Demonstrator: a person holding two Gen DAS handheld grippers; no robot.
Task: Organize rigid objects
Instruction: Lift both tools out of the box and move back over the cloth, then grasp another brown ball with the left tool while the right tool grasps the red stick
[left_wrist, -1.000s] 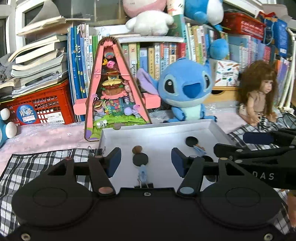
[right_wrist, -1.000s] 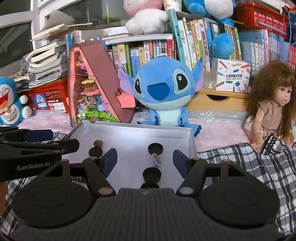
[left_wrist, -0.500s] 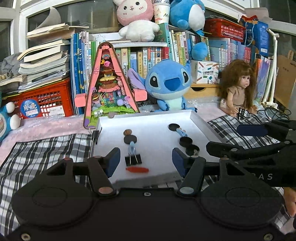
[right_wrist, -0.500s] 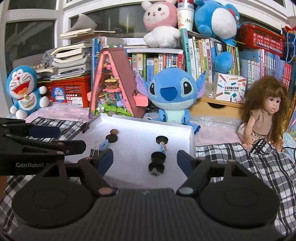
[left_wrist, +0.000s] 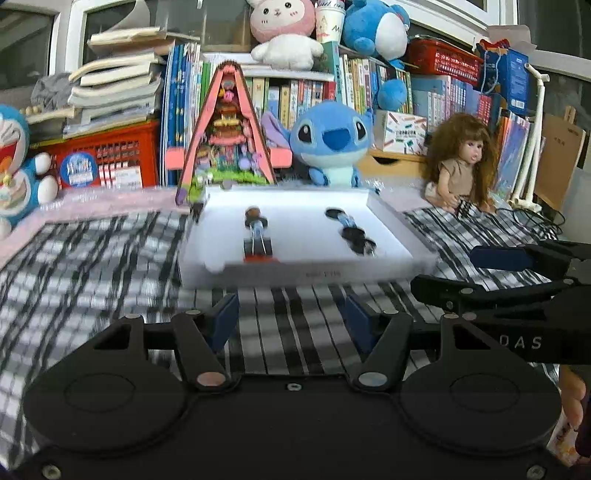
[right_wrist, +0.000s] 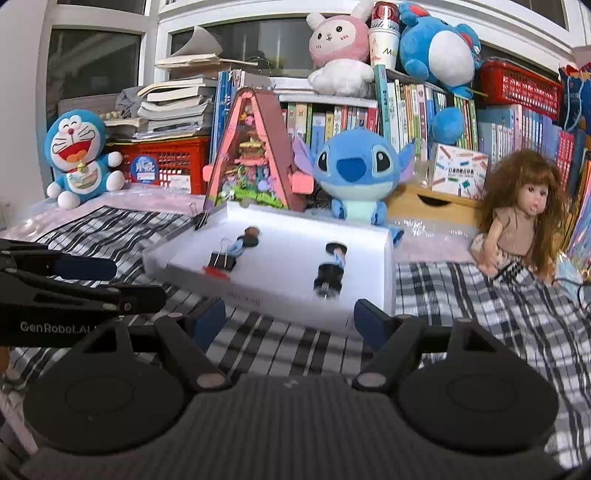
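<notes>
Binder clip (right_wrist: 221, 260), black with thin wire handles, lies in the white tray (right_wrist: 386, 258) near its front left corner, and a small red piece (right_wrist: 213, 271) lies just in front of it, touching or almost touching. Behind the clip a blue piece and a brown round one (right_wrist: 252, 232) make a short row toward the back edge. On the right side of the tray there is a second row: a dark disc (right_wrist: 335, 247) at the back and a stack of dark round pieces (right_wrist: 328, 278) nearer the front edge.

I judge all these things to be light, hard and stiff, so they will not bend, but they can slide easily on the smooth tray floor. The clip is best taken across its black body or by the wire handles; the round pieces are low and flat, so they are better taken by their edges, and the stack may fall apart if pushed.

Both claws hang over the checked cloth (left_wrist: 110, 266) in front of the tray, not in it. The left claw (left_wrist: 290, 323) has its jaws apart with nothing between them, and they have just been opening a little. The right claw (right_wrist: 290, 325) also stands wide apart and empty, after opening further.

The cloth is soft and wrinkled. Behind the tray stand a blue plush toy (right_wrist: 356, 173), a doll (right_wrist: 521, 221) and shelves full of books (right_wrist: 406, 107).
</notes>
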